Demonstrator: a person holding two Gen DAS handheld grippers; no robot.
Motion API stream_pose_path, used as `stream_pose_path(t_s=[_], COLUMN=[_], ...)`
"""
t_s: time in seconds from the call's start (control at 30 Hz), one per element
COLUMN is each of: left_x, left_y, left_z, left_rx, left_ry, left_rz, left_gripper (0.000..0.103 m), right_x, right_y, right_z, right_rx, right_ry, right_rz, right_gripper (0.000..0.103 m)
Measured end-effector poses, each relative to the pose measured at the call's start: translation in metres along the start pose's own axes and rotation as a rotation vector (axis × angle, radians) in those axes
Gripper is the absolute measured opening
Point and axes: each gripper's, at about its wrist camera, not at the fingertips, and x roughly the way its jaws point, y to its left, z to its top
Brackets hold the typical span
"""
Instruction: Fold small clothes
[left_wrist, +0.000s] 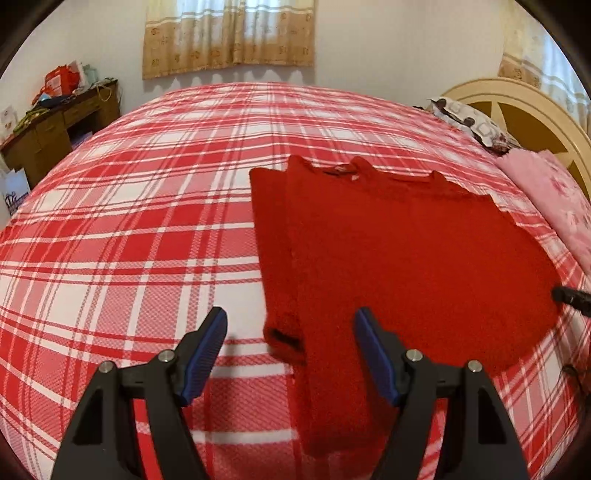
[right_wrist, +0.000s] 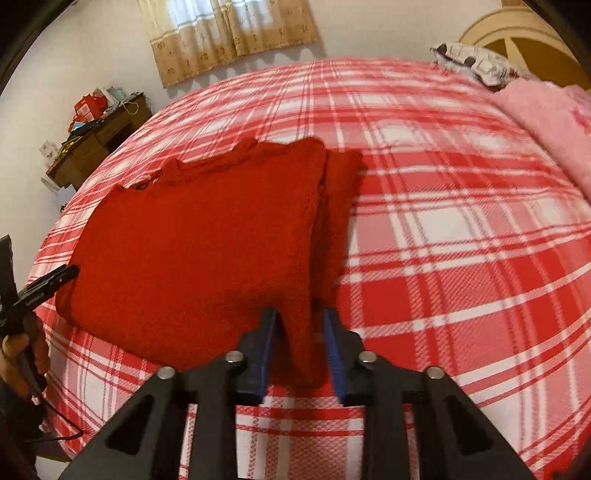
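A red knit sweater (left_wrist: 406, 251) lies on the red-and-white plaid bed (left_wrist: 129, 221), its sleeves folded in along the sides. My left gripper (left_wrist: 290, 325) is open over the sweater's near left edge, with the folded sleeve between its fingers but not clamped. In the right wrist view the sweater (right_wrist: 199, 243) lies left of centre on the bed (right_wrist: 461, 240). My right gripper (right_wrist: 301, 317) has its jaws narrowly apart around the sweater's near right corner, with gaps visible beside the cloth. The right gripper's tip (left_wrist: 570, 295) shows at the right edge of the left wrist view.
A pink blanket (left_wrist: 561, 206) and a patterned pillow (left_wrist: 469, 122) lie by the headboard (left_wrist: 535, 118) at the right. A cluttered wooden desk (left_wrist: 55, 122) stands left of the bed. The left gripper and the hand holding it (right_wrist: 26, 314) show at the left edge.
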Motion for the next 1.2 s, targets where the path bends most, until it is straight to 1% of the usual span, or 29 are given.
stream_pose_path(t_s=[0.03, 0.07, 0.1, 0.2, 0.27, 0.37, 0.47, 0.5, 0.57, 0.6, 0.63, 0.67, 0.73, 0.77, 0.8, 0.87, 0.9, 0.93, 0.97, 1.03, 1.07, 1.2], left_x=[0.0, -0.001, -0.002, -0.001, 0.001, 0.005, 0.002, -0.002, -0.006, -0.006, -0.003, 0.0, 0.008, 0.013, 0.016, 0.021, 0.022, 0.022, 0.022, 0.018, 0.014, 0.003], left_y=[0.001, 0.002, 0.003, 0.004, 0.006, 0.012, 0.014, 0.013, 0.011, 0.009, 0.009, 0.008, 0.01, 0.011, 0.011, 0.01, 0.011, 0.011, 0.012, 0.015, 0.018, 0.026], left_z=[0.001, 0.001, 0.0, -0.001, -0.003, -0.005, -0.006, -0.006, -0.005, -0.003, 0.0, 0.002, 0.006, 0.008, 0.01, 0.012, 0.013, 0.013, 0.013, 0.011, 0.009, 0.003], left_rx=[-0.009, -0.013, -0.014, -0.008, -0.011, -0.039, -0.05, -0.047, -0.032, -0.012, 0.003, 0.012, 0.018, 0.018, 0.019, 0.024, 0.022, 0.021, 0.02, 0.009, 0.006, 0.018], left_ry=[0.0, -0.004, -0.007, -0.008, -0.009, -0.008, -0.01, -0.017, -0.03, -0.034, -0.033, -0.03, -0.023, -0.02, -0.017, -0.011, -0.011, -0.012, -0.011, -0.014, -0.016, -0.03], left_rz=[0.002, 0.007, 0.008, 0.013, 0.024, 0.014, 0.001, 0.005, 0.013, 0.031, 0.055, 0.07, 0.072, 0.083, 0.09, 0.089, 0.09, 0.092, 0.09, 0.077, 0.07, 0.078], left_gripper=[0.074, 0.074, 0.074, 0.075, 0.08, 0.084, 0.084, 0.084, 0.086, 0.086, 0.087, 0.087, 0.09, 0.094, 0.096, 0.098, 0.099, 0.099, 0.099, 0.099, 0.099, 0.1], right_x=[0.0, 0.001, 0.001, 0.002, 0.001, -0.001, -0.006, -0.011, -0.023, -0.028, -0.033, -0.037, -0.034, -0.03, -0.026, -0.008, 0.004, 0.016, 0.023, 0.022, 0.021, 0.019], right_y=[0.001, 0.003, 0.005, 0.005, 0.002, 0.005, 0.01, 0.011, 0.017, 0.022, 0.027, 0.035, 0.049, 0.057, 0.063, 0.071, 0.071, 0.067, 0.061, 0.055, 0.055, 0.054], right_z=[-0.002, -0.003, -0.005, -0.011, -0.016, -0.021, -0.018, -0.016, -0.011, -0.007, -0.004, 0.0, 0.007, 0.01, 0.012, 0.015, 0.016, 0.016, 0.014, 0.011, 0.01, 0.004], right_rx=[-0.008, -0.023, -0.031, -0.041, -0.024, -0.035, -0.047, -0.038, -0.04, -0.054, -0.069, -0.084, -0.111, -0.13, -0.144, -0.173, -0.169, -0.148, -0.119, -0.103, -0.107, -0.149], right_ry=[0.0, 0.004, 0.005, 0.016, 0.021, 0.017, 0.025, 0.012, -0.035, -0.063, -0.093, -0.113, -0.113, -0.11, -0.108, -0.075, -0.036, -0.003, 0.006, -0.019, -0.014, -0.01], right_rz=[-0.003, 0.001, 0.002, -0.034, -0.042, -0.062, -0.082, -0.085, -0.119, -0.138, -0.138, -0.114, -0.039, -0.001, 0.01, -0.011, -0.025, -0.023, -0.008, 0.013, 0.013, -0.008], right_gripper=[0.01, 0.006, 0.006, 0.005, 0.005, 0.005, 0.006, 0.008, 0.013, 0.016, 0.019, 0.021, 0.034, 0.035, 0.035, 0.035, 0.035, 0.035, 0.035, 0.035, 0.035, 0.035])
